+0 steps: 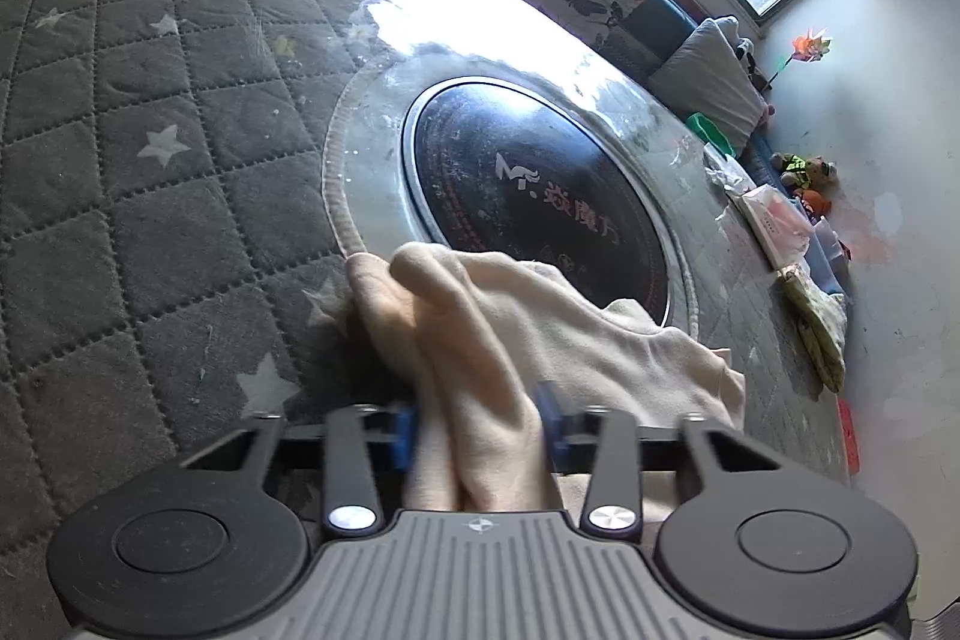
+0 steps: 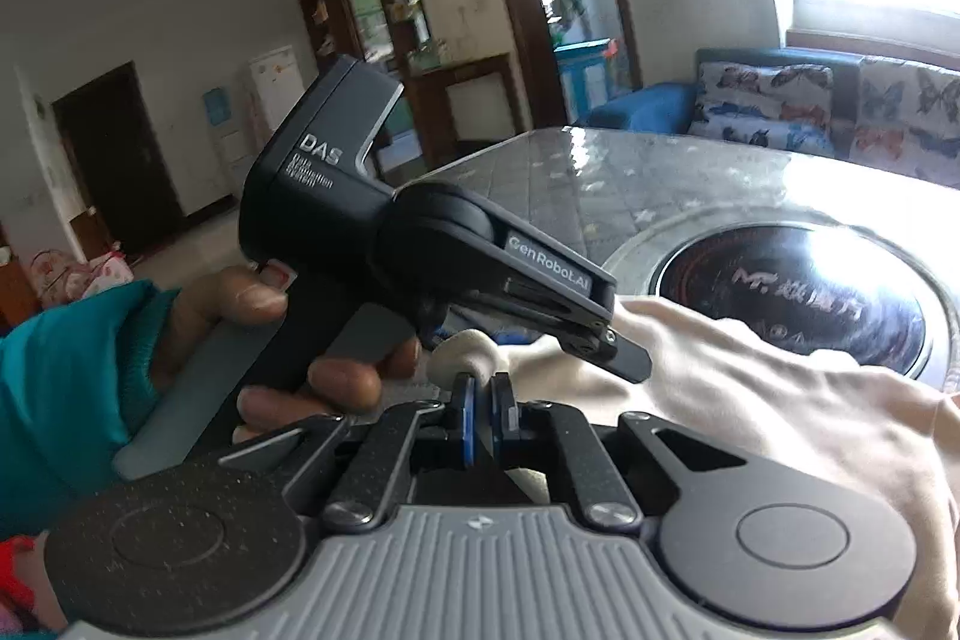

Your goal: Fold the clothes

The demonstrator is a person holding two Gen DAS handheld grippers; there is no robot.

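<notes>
A cream garment [image 1: 528,334] lies bunched on the quilted table, partly over the round black cooktop. In the left wrist view my left gripper [image 1: 480,430] has its blue pads apart with a thick fold of the garment between them. In the right wrist view my right gripper [image 2: 483,418] is shut on a rolled edge of the same cream garment [image 2: 750,400]. The left gripper's body [image 2: 432,250], held by a hand in a teal sleeve, hovers just above the right gripper's tips.
The table has a grey star-quilted cover [image 1: 150,130] under glass and a round black induction cooktop [image 1: 534,196] in the middle. Packets and a folded cloth [image 1: 822,334] lie along the far right edge. A butterfly-print sofa [image 2: 840,112] stands behind the table.
</notes>
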